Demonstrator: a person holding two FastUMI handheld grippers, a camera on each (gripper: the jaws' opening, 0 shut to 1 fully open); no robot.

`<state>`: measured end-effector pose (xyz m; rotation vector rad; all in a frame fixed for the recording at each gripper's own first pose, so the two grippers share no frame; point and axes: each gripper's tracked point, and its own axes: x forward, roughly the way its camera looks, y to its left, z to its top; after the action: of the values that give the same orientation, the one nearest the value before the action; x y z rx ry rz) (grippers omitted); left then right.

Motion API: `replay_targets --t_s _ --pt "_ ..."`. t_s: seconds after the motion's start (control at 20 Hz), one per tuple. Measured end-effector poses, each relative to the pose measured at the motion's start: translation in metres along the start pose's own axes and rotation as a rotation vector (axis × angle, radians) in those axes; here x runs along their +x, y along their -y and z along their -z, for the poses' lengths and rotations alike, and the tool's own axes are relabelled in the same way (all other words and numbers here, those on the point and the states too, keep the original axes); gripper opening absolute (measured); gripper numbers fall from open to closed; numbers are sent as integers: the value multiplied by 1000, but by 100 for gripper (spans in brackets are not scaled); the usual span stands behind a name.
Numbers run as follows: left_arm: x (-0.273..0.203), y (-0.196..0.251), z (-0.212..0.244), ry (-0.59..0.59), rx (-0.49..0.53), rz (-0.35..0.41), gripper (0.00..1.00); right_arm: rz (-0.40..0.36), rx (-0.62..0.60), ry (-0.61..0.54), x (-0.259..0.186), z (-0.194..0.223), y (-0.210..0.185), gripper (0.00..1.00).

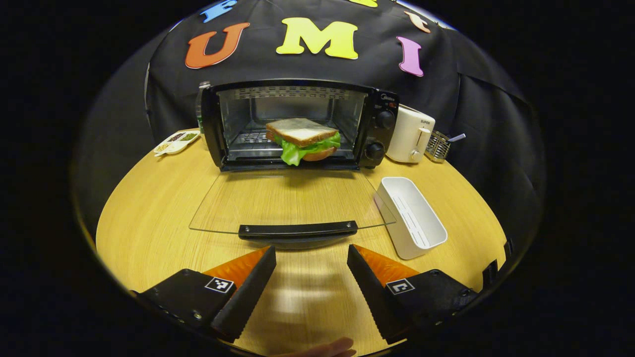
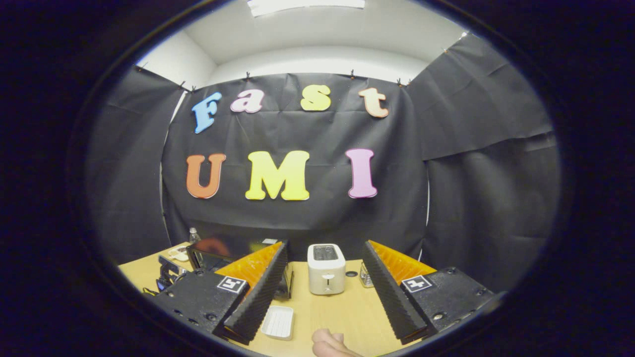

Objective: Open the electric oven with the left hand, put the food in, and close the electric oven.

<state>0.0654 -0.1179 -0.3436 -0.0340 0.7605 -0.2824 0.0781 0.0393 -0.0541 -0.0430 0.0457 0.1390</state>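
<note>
Spread wide apart, the left gripper [image 1: 311, 270] is held just short of the handle [image 1: 297, 230] on the lowered glass door [image 1: 278, 201] of the electric oven [image 1: 297, 124]. Inside, a sandwich [image 1: 302, 141] is seen, apparently on the rack. Raised high, the right gripper [image 2: 323, 277] is likewise parted and empty, facing a toaster [image 2: 326, 268].

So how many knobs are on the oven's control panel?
2 that I can make out. On the oven, the upper knob sits mid-panel on the right side, and the lower knob is below it near the base. A smaller control above them may be too small to tell.
</note>
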Motion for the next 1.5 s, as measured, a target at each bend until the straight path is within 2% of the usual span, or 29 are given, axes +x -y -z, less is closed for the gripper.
replay_targets --t_s 0.25,0.4,0.45,0.5,0.7,0.9,1.05,1.1,1.15,1.2,1.5 --pt "21 -9 2 -34 6 -74 95 -9 27 20 -1 3 14 98" --pt "24 -14 -2 -42 4 -87 94 -30 37 6 3 11 13 98" --pt "23 -13 -4 -44 0 -86 100 -33 42 1 3 13 13 99" --pt "22 -13 -5 -38 -4 -84 94 -37 48 -1 4 13 13 99" --pt "9 -12 -24 38 -18 -90 93 -84 45 21 2 13 3 98" --pt "-2 -14 -49 115 7 -117 93 -92 29 20 1 17 1 98" --pt "-11 -20 -86 262 98 -170 93 -68 42 37 0 16 8 98" --pt "-9 -22 -90 266 108 -180 84 -66 46 37 0 17 9 98" --pt "-13 -22 -91 270 109 -185 96 -67 50 34 0 19 9 98" --pt "-14 -21 -98 291 106 -186 98 -69 53 28 -1 21 9 99" --pt "-12 -24 -131 364 127 -199 98 -61 53 7 -1 28 17 98"
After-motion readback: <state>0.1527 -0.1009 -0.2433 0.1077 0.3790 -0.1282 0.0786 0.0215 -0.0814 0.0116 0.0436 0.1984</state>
